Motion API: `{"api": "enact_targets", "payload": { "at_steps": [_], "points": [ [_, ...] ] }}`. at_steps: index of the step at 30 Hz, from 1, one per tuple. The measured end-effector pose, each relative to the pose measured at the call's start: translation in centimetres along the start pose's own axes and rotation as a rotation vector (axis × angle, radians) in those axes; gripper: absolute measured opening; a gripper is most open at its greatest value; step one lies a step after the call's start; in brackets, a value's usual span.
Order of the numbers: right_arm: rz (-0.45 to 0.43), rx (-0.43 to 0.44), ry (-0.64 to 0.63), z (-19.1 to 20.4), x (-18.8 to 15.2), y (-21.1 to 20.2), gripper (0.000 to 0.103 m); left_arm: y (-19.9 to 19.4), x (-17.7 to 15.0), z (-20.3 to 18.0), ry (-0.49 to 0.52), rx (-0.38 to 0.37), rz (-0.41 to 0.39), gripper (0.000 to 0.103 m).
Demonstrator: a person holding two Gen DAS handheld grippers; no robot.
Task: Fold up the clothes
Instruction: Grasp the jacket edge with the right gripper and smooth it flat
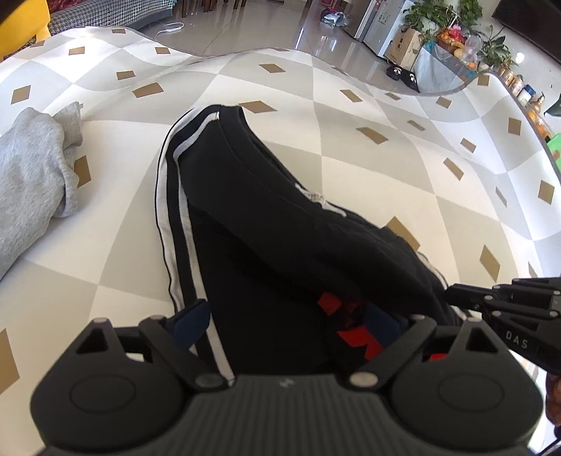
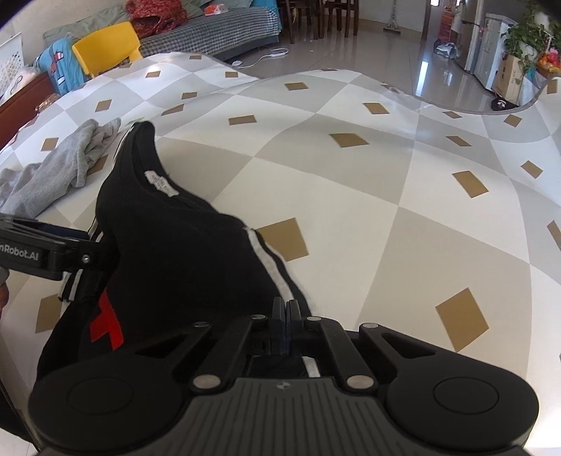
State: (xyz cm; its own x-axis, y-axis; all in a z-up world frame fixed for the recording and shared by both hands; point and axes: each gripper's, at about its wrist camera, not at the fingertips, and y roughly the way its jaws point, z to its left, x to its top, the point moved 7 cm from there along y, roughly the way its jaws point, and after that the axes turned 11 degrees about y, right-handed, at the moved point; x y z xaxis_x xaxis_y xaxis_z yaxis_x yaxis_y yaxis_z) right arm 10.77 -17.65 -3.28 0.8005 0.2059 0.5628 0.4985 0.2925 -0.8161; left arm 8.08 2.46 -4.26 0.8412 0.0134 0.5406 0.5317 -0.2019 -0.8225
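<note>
On a bench covered in a grey-and-white diamond-checked cloth [image 2: 385,196], folding has barely begun: the right tongs [image 2: 286,317] pinch together on the rumpled black white-striped garment [image 1: 245,210], the left tongs [image 1: 291,319] gape around it, and a crumpled grey sweatshirt [image 1: 31,168] waits near the left edge.

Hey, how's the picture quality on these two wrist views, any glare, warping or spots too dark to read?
Left wrist: fisheye bends the checkered cover; sunlight glares off the floor; the black garment is nearly featureless.
Right wrist: same bending; floor glare by the doorway; focus is sharp, dark vignette in the corners.
</note>
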Motion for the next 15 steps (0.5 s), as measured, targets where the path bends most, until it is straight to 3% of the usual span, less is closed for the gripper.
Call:
{"api": "enact_targets", "payload": {
  "at_steps": [5, 7, 8, 9, 15],
  "points": [
    [-0.016, 0.012, 0.060, -1.5, 1.0, -0.7, 0.002, -1.2, 1.2, 0.5, 0.005, 0.013, -0.045, 0.089],
    [-0.003, 0.038, 0.076, -1.7, 0.9, -0.8, 0.013, -1.2, 1.2, 0.7, 0.019, 0.021, -0.029, 0.089],
    [0.004, 0.050, 0.084, -1.8, 0.9, -0.8, 0.030, -1.3, 1.1, 0.9, 0.019, 0.015, -0.023, 0.090],
    [0.017, 0.063, 0.085, -1.8, 0.6, -0.8, 0.036, -1.3, 1.0, 1.0, 0.019, 0.007, -0.016, 0.093],
    [0.088, 0.084, 0.031, -1.1, -1.2, -0.1, 0.042, -0.9, -0.6, 1.0, 0.102, 0.043, 0.027, 0.102]
  ]
}}
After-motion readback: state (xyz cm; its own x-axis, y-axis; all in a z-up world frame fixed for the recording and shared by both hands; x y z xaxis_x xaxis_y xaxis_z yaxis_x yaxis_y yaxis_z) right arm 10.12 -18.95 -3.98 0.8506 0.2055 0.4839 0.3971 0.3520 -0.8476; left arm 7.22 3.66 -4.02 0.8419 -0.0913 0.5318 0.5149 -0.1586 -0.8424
